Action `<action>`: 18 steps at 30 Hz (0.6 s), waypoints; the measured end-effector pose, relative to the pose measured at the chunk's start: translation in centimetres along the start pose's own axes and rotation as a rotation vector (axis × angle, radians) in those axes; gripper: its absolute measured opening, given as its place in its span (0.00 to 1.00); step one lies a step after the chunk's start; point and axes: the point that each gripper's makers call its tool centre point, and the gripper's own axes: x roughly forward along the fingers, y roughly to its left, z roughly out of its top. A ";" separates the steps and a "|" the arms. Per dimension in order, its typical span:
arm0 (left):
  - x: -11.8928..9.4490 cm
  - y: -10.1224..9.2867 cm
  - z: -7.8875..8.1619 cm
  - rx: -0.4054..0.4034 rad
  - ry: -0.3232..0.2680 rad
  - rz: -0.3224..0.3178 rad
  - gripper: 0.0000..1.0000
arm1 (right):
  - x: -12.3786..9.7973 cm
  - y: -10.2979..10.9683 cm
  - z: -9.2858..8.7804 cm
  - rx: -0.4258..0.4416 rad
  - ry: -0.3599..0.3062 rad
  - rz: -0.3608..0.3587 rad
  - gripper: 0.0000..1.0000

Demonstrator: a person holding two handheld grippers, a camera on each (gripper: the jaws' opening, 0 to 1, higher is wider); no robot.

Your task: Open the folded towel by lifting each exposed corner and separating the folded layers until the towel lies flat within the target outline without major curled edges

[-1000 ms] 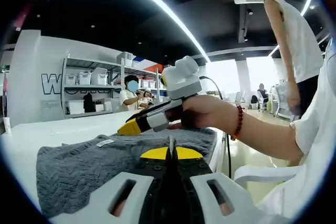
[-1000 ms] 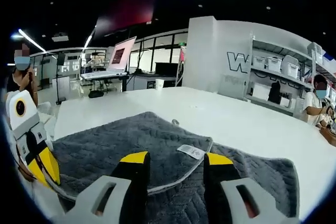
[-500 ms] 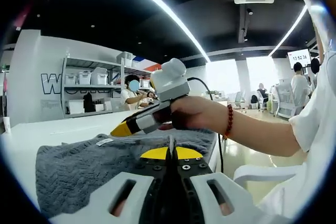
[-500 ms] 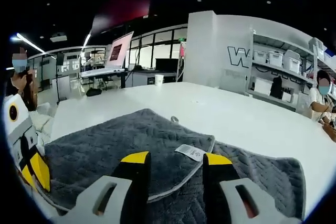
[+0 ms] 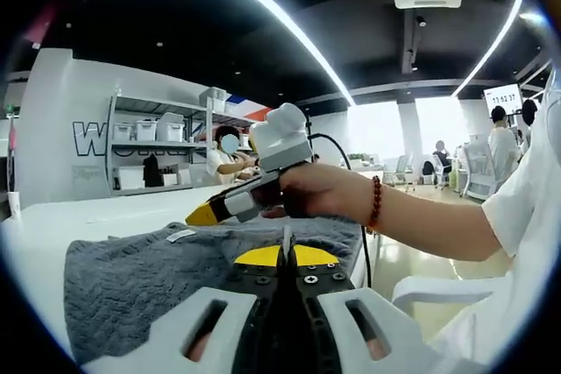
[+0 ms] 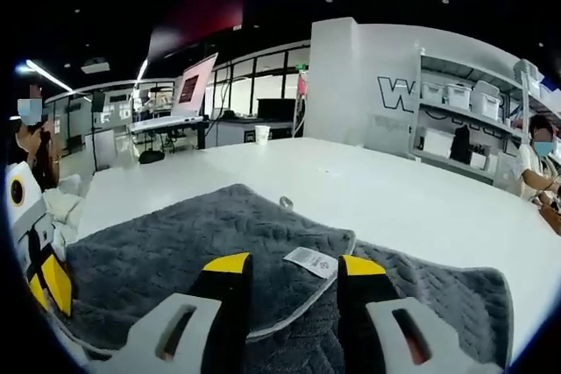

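Note:
A dark grey knitted towel (image 6: pixel 202 243) lies folded on the white table (image 6: pixel 368 190); its upper layer ends in a piped edge with a white label (image 6: pixel 308 260). My right gripper (image 6: pixel 294 269) is open, low over the towel, its yellow-tipped jaws standing either side of that label and edge. In the left gripper view the towel (image 5: pixel 131 278) stretches away to the left. My left gripper (image 5: pixel 282 256) is shut at the towel's near edge, apparently pinching it. The right gripper (image 5: pixel 206 213), held by a hand, hovers just above the cloth. The left gripper (image 6: pixel 42 282) sits at the towel's left corner.
A white cup (image 6: pixel 261 134) and a small ring (image 6: pixel 285 202) are on the table beyond the towel. Shelves with boxes (image 6: pixel 456 98) line the far wall, with people near them. A white chair (image 5: pixel 438 291) stands beside the table's edge.
The right gripper has edged slightly lower and forward over the towel. The left gripper holds still. A person who stood at the right of the left gripper view has gone.

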 end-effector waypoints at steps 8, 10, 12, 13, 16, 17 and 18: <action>-0.3 0.5 0.1 -0.003 -0.007 0.010 0.02 | 0.3 -0.9 -0.6 0.001 0.020 -0.035 0.32; -0.4 0.5 0.2 -0.003 -0.009 0.012 0.02 | 0.3 -1.0 -0.6 -0.011 0.018 -0.039 0.33; -0.4 0.6 0.2 -0.006 -0.011 0.012 0.02 | 0.3 -1.0 -0.6 0.019 0.013 -0.035 0.34; -0.4 0.6 0.1 -0.007 -0.011 0.012 0.02 | 0.3 -1.0 -0.6 0.017 0.013 -0.034 0.34; -0.5 0.8 0.2 -0.008 -0.012 0.015 0.02 | 0.4 -0.9 -0.5 0.019 0.018 -0.035 0.34; -0.5 0.9 0.2 -0.010 -0.014 0.019 0.02 | 0.5 -0.9 -0.5 0.018 0.016 -0.034 0.34; -0.5 0.9 0.2 -0.009 -0.017 0.018 0.02 | 0.6 -0.9 -0.4 0.023 0.015 -0.032 0.34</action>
